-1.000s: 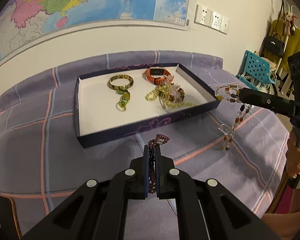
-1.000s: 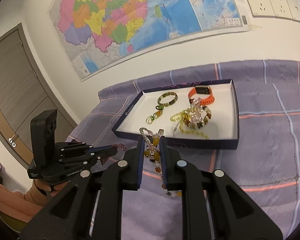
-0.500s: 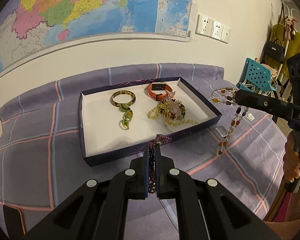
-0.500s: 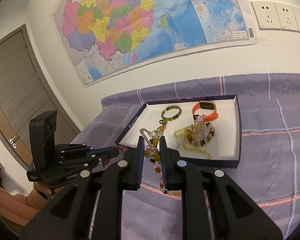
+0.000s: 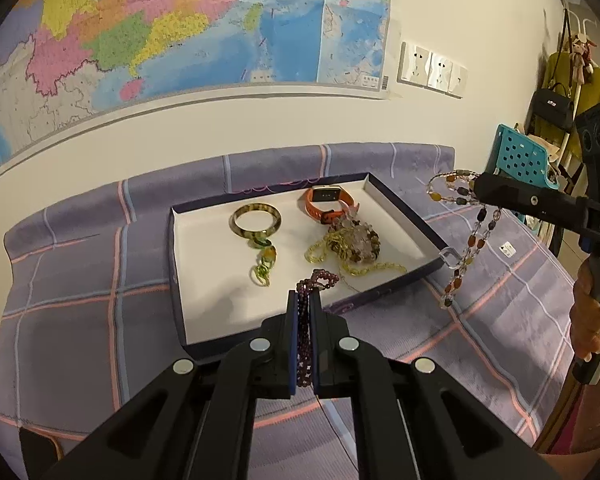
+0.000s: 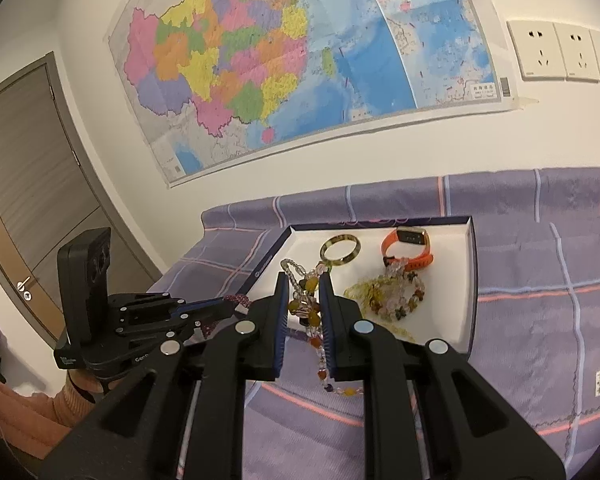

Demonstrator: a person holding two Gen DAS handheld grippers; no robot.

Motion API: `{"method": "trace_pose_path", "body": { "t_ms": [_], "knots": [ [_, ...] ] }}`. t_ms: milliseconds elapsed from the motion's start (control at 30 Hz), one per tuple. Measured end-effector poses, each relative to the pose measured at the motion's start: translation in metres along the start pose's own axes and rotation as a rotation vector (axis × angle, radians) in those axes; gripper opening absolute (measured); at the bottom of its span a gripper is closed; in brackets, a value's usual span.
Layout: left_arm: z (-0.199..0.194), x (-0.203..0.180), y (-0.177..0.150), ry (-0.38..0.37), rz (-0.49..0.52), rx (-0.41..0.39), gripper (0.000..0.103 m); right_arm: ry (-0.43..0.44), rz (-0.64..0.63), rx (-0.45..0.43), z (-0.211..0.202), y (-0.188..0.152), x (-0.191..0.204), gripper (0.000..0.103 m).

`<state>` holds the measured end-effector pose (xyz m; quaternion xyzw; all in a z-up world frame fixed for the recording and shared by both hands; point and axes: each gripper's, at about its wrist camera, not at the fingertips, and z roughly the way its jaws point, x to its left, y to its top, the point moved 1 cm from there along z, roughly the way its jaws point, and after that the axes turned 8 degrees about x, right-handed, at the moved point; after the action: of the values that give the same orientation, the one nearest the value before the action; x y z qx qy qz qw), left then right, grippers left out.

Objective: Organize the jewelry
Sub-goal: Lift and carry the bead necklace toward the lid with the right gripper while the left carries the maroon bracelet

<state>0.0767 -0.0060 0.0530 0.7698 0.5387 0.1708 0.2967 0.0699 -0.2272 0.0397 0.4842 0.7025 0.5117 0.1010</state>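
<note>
A dark-rimmed tray with a white floor [image 5: 204, 264] lies on the purple checked cloth; it also shows in the right wrist view [image 6: 471, 280]. In it lie a green bangle [image 5: 255, 221], an orange watch [image 5: 329, 200] and a heap of bead strands [image 5: 354, 244]. My left gripper [image 5: 305, 300] is shut on a dark purple bead bracelet [image 5: 318, 280] held above the tray's near edge. My right gripper [image 6: 305, 280] is shut on an amber and clear bead necklace [image 6: 306, 304], which hangs beside the tray's right corner in the left wrist view [image 5: 466, 240].
A map [image 5: 180, 28] and wall sockets [image 5: 432, 68] are on the wall behind the table. A teal chair [image 5: 520, 160] and hanging bags stand at the far right. A door [image 6: 28, 184] is at the left in the right wrist view.
Both grippers have risen and moved toward the tray with their bead strands. The purple bracelet now hangs over the tray's near edge; the amber necklace has lifted clear of the cloth.
</note>
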Motion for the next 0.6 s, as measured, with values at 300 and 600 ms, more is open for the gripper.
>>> {"method": "trace_pose_path", "body": {
  "t_ms": [300,600],
  "knots": [
    [0.005,0.006,0.009,0.007,-0.011,-0.001,0.004,-0.007,-0.006,-0.025,0.001,0.020,-0.004,0.015],
    [0.010,0.012,0.015,0.025,-0.023,-0.002,0.004,-0.016,0.019,-0.027,0.011,0.032,-0.014,0.015]
  ]
}}
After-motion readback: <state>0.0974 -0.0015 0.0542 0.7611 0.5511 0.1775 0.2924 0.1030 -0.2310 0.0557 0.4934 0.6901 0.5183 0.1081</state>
